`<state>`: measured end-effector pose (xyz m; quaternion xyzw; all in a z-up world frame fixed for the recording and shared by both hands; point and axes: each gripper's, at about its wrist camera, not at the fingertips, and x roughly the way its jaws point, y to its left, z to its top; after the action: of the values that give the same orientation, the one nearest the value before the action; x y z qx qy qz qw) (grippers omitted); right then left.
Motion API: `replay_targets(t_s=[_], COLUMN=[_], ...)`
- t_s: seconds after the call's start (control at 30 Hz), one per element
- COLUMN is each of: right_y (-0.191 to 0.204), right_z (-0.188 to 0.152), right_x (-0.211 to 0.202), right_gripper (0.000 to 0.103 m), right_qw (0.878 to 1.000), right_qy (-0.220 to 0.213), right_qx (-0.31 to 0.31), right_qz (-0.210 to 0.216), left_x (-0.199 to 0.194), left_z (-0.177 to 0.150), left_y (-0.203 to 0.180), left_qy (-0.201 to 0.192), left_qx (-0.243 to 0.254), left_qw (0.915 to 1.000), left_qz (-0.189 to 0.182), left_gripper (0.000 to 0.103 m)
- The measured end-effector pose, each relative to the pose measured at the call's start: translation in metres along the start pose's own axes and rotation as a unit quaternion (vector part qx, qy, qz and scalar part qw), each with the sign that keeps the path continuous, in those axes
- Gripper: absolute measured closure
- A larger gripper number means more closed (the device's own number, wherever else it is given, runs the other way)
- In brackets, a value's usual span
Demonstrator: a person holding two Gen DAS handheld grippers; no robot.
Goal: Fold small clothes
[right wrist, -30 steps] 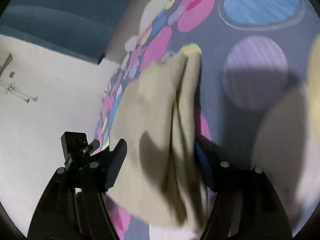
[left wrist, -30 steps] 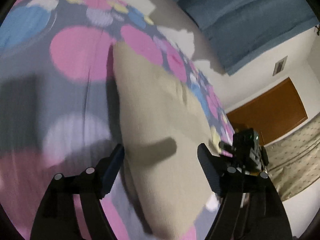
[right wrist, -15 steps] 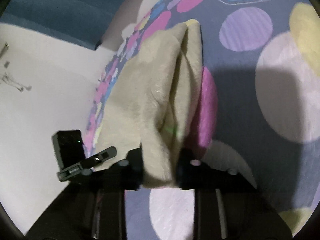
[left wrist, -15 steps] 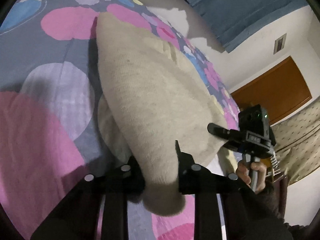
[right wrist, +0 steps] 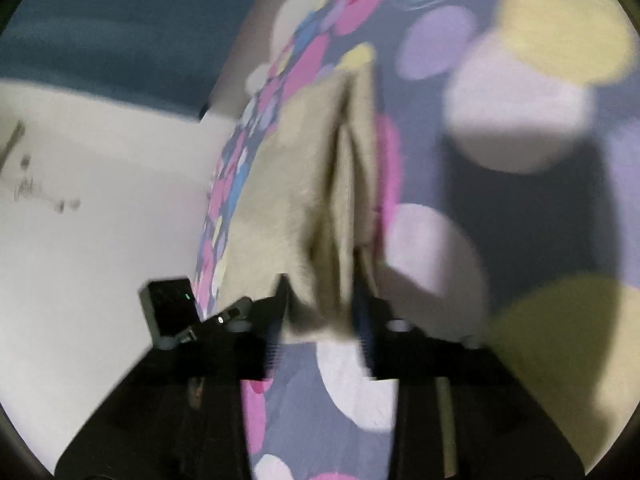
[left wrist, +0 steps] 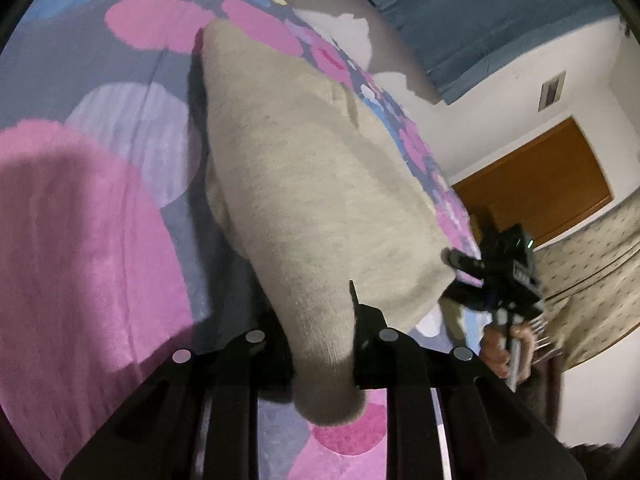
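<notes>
A beige knit garment lies lengthwise on the spotted bedspread, with its near end lifted. My left gripper is shut on one near corner, and the cloth bulges out below the jaws. In the right wrist view the garment runs away in long folds. My right gripper has the other near corner between its jaws, which are opening, though the pads still touch the cloth. The left wrist view shows the right gripper in a person's hand at the garment's right corner. This view is blurred.
The bedspread spreads left and right of the garment. A blue padded headboard stands at the far end. A white wall, a brown door and a patterned curtain lie beyond the bed's edge.
Both grippers went from open around the garment's near edge to closed on its corners, then drew the lifted end towards me. The right wrist view has become blurred with sideways motion.
</notes>
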<state>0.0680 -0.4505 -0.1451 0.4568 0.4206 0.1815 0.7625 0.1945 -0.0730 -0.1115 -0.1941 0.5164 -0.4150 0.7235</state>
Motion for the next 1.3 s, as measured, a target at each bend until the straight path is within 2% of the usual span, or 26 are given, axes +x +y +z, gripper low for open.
replay_targets(t_s=[0.07, 0.17, 0.27, 0.47, 0.53, 0.57, 0.63, 0.67, 0.7, 0.97, 1.3], right_y=[-0.003, -0.001, 0.003, 0.021, 0.026, 0.03, 0.033, 0.032, 0.028, 0.028, 0.032], right_z=[-0.006, -0.011, -0.001, 0.022, 0.024, 0.024, 0.023, 0.021, 0.019, 0.011, 0.003], right_x=[-0.009, -0.012, -0.008, 0.022, 0.03, 0.033, 0.04, 0.042, 0.045, 0.033, 0.032], right_gripper=[0.05, 0.041, 0.035, 0.033, 0.033, 0.036, 0.052, 0.07, 0.08, 0.085, 0.086], right_qw=[1.0, 1.0, 1.0, 0.998, 0.997, 0.997, 0.996, 0.995, 0.996, 0.997, 0.997], right_qy=[-0.003, 0.001, 0.005, 0.046, 0.047, 0.047, 0.049, 0.054, 0.059, 0.036, 0.031], right_qx=[0.008, 0.006, -0.006, -0.042, -0.051, -0.061, -0.078, -0.078, -0.069, -0.068, -0.066], right_qz=[0.001, 0.022, 0.025, 0.024, 0.018, 0.01, -0.015, -0.02, -0.015, 0.01, 0.022], left_x=[0.002, 0.003, 0.001, -0.007, -0.008, -0.005, -0.004, -0.003, -0.003, -0.004, -0.006], left_z=[0.003, 0.003, 0.002, -0.005, -0.007, -0.007, -0.007, -0.008, -0.008, -0.012, -0.014], left_y=[0.002, 0.002, 0.002, 0.002, -0.001, -0.004, -0.008, -0.01, -0.011, -0.032, -0.037], left_qy=[0.0, 0.001, 0.001, 0.001, 0.0, -0.001, -0.002, -0.004, -0.005, -0.022, -0.023], left_qx=[-0.005, -0.004, -0.005, 0.001, 0.006, 0.008, 0.014, 0.018, 0.021, 0.058, 0.073], left_qw=[0.9999, 0.9999, 0.9998, 1.0, 1.0, 0.9999, 0.9997, 0.9994, 0.9991, 0.9944, 0.9933], left_qz=[-0.01, -0.015, -0.019, -0.008, 0.003, 0.009, 0.022, 0.031, 0.036, 0.085, 0.087], left_gripper=[0.082, 0.081, 0.08, 0.075, 0.074, 0.074, 0.076, 0.077, 0.079, 0.083, 0.084])
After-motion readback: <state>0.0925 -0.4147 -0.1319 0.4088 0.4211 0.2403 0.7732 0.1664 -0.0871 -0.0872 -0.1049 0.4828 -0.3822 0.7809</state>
